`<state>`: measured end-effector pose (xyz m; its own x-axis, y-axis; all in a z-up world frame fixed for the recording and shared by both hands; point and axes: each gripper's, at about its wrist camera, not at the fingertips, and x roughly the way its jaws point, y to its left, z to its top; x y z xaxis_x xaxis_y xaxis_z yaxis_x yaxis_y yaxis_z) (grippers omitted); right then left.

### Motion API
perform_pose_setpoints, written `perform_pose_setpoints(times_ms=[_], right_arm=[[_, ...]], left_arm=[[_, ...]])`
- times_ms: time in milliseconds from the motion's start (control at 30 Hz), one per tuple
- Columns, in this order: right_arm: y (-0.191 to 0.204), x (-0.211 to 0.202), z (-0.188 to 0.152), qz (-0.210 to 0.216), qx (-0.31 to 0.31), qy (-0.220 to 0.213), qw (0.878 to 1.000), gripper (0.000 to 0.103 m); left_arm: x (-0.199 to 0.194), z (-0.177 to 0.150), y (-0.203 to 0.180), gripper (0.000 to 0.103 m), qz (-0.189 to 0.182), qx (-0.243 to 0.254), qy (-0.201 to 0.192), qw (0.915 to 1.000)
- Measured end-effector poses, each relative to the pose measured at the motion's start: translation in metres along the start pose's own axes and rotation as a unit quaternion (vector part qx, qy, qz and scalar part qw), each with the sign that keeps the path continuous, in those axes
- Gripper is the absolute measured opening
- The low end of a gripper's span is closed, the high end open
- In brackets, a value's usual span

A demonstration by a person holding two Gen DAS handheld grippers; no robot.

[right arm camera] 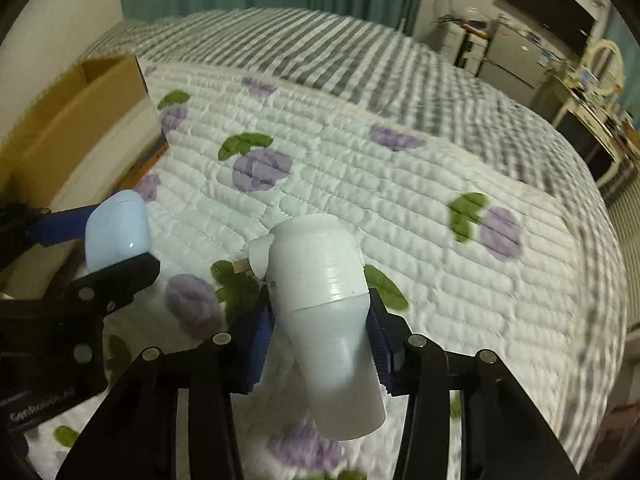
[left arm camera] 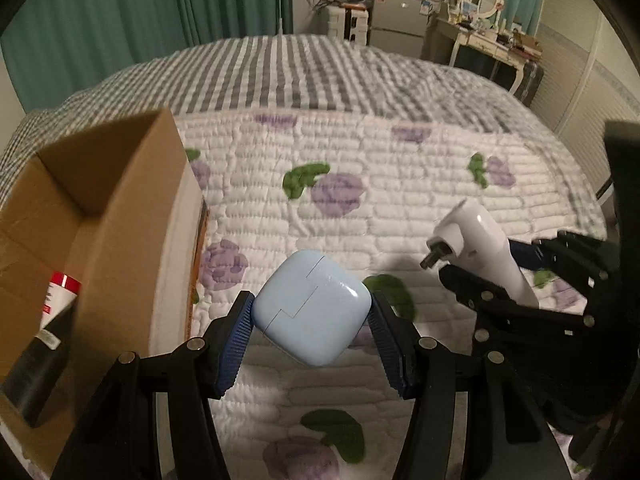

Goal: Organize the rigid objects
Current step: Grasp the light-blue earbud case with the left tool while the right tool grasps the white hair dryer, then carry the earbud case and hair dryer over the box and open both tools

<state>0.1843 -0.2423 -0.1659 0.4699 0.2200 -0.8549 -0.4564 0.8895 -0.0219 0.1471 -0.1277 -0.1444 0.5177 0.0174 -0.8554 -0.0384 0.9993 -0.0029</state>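
My left gripper (left arm camera: 312, 320) is shut on a light blue square case (left arm camera: 310, 306) and holds it above the quilted bed, just right of an open cardboard box (left arm camera: 120, 208). The case also shows in the right wrist view (right arm camera: 116, 236). My right gripper (right arm camera: 320, 320) is shut on a white plastic device with a short metal-tipped nozzle (right arm camera: 320, 284) and holds it above the bed. In the left wrist view that device (left arm camera: 480, 248) and the right gripper (left arm camera: 496, 276) are to the right of the case.
The box holds a dark bottle with a red and white label (left arm camera: 44, 332). The floral quilt (left arm camera: 360, 184) covers the bed, with a striped blanket (left arm camera: 300, 76) beyond it. Curtains, a fridge and a cluttered dresser stand at the back.
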Motion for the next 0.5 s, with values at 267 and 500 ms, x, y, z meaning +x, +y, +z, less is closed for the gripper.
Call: perform_pose_setpoints(times_ms=[267, 500], right_arm=[[-0.006, -0.09, 0.011, -0.046, 0.027, -0.03, 0.998, 0.043], [0.016, -0.182, 0.034, -0.076, 0.031, -0.065, 0.994, 0.043]], left_arm=[[-0.07, 0.019, -0.002, 0.059, -0.029, -0.001, -0.041, 0.9987], [-0.141, 0.036, 0.019, 0.059, -0.057, 0.001, -0.076, 0.9954]])
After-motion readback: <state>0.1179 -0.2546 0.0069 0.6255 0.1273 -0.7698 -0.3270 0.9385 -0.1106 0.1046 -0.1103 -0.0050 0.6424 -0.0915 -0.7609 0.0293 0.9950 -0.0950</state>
